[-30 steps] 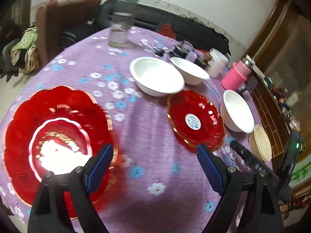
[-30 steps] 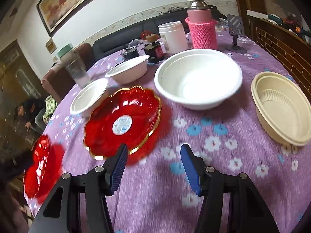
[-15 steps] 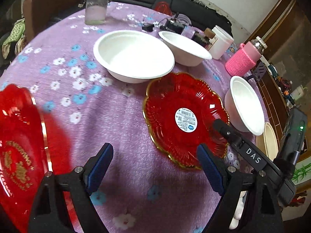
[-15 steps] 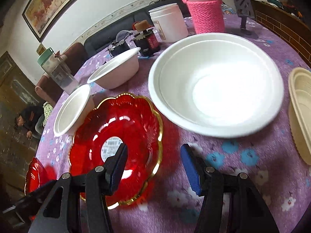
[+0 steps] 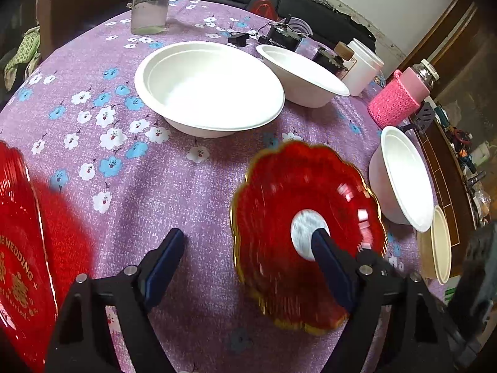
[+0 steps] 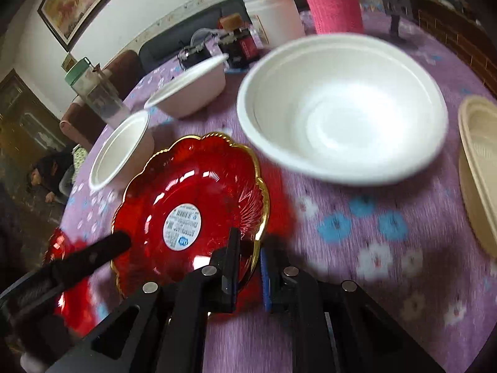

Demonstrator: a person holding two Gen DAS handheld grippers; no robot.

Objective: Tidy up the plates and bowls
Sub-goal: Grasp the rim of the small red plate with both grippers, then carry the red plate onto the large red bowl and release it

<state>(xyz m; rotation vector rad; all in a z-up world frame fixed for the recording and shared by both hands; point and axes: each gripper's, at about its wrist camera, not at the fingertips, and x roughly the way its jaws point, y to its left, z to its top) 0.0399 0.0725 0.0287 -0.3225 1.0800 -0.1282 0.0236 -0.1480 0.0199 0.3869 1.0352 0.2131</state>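
A small red scalloped plate (image 6: 189,205) with a gold rim and a white sticker lies on the purple flowered table. My right gripper (image 6: 248,255) is shut on its near rim, one finger inside and one outside. In the left wrist view the same plate (image 5: 298,205) is blurred, and my left gripper (image 5: 248,245) is open, its right finger over the plate's centre. A large red plate (image 5: 18,248) lies at the left edge. A wide white bowl (image 5: 208,84), a second white bowl (image 5: 304,74) and a third (image 5: 403,177) stand around.
A beige bowl (image 6: 481,161) sits at the right. A pink-sleeved bottle (image 5: 400,99), a white jar (image 5: 363,65), a glass tumbler (image 5: 152,0) and small dark items (image 5: 282,37) stand at the table's far side. The table edge (image 5: 435,292) is close on the right.
My right gripper has moved in and closed on the small red plate's rim. My left gripper has moved right, off the large red plate, and now reaches over the small one.
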